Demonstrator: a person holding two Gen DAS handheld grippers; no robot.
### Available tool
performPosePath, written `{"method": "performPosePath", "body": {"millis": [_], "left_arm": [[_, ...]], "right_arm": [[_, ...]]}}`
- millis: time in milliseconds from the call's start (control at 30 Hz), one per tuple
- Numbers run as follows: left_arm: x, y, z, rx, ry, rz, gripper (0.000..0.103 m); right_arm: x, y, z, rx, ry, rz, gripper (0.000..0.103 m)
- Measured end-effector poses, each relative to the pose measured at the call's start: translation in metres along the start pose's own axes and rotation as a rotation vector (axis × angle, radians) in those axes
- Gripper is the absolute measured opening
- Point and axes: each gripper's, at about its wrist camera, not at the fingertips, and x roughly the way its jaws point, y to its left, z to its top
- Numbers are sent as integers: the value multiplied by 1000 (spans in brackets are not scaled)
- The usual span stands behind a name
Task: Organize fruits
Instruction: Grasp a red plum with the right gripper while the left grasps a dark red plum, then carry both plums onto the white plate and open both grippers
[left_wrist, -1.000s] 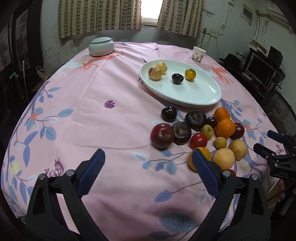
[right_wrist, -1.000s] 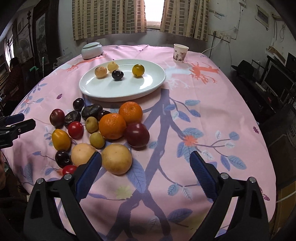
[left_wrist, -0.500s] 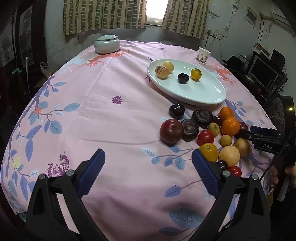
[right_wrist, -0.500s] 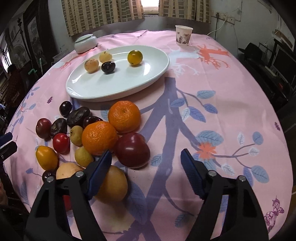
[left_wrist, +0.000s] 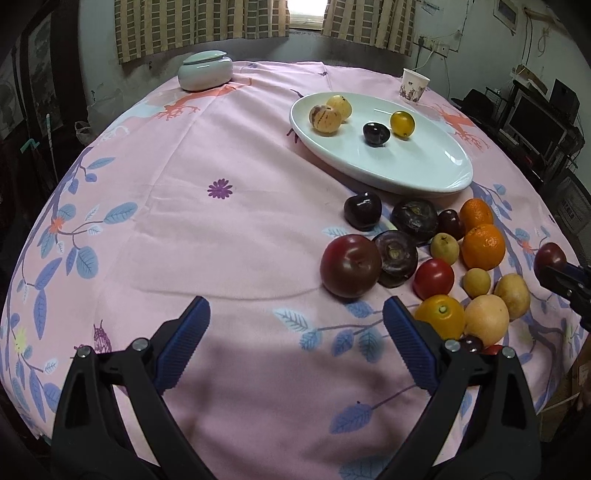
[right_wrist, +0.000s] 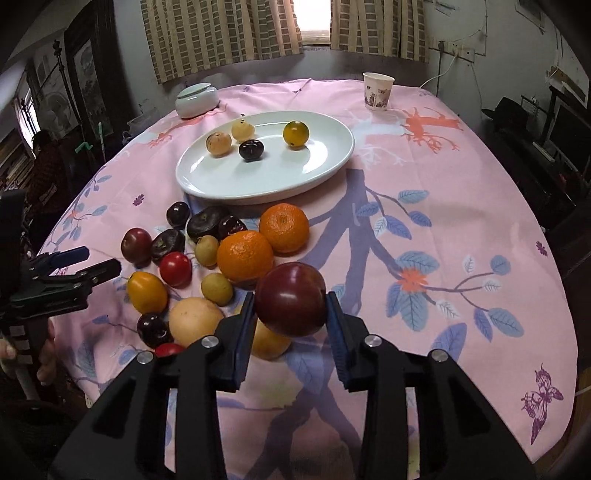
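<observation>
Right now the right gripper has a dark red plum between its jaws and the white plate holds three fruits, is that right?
Not quite. The plate holds four fruits, not three, as the right wrist view shows. The right gripper does have the dark red plum between its jaws, which are closing on it.

a bright window (right_wrist: 316, 20) sits between checked brown curtains (right_wrist: 221, 33) on a grubby pale wall (left_wrist: 461, 22) with a socket and trailing wires. dark shelving with a monitor (left_wrist: 535, 122) fills the right side, and dim framed pictures (right_wrist: 85, 74) hang at the left.
</observation>
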Motion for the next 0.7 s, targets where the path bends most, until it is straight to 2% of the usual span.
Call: {"method": "performPosePath", "body": {"millis": [100, 200, 267, 300, 367, 533, 700], "left_arm": [[15, -4, 5, 15, 29, 36, 95], [31, -11, 10, 29, 64, 2, 84], [36, -17, 13, 44, 52, 5, 71], [36, -18, 14, 46, 53, -17, 63], [33, -23, 16, 61, 40, -56, 37], [23, -26, 12, 52, 32, -72, 36], [-2, -28, 13, 49, -20, -97, 36]], "right_arm": [[-4, -4, -6, 16, 10, 8, 38], [-5, -6, -8, 36, 6, 16, 38], [-5, -7, -8, 40, 4, 20, 38], [-4, -7, -8, 41, 5, 22, 38], [-4, -7, -9, 40, 6, 25, 38], [-8, -8, -12, 42, -1, 28, 38], [-5, -6, -10, 35, 2, 40, 38]]}}
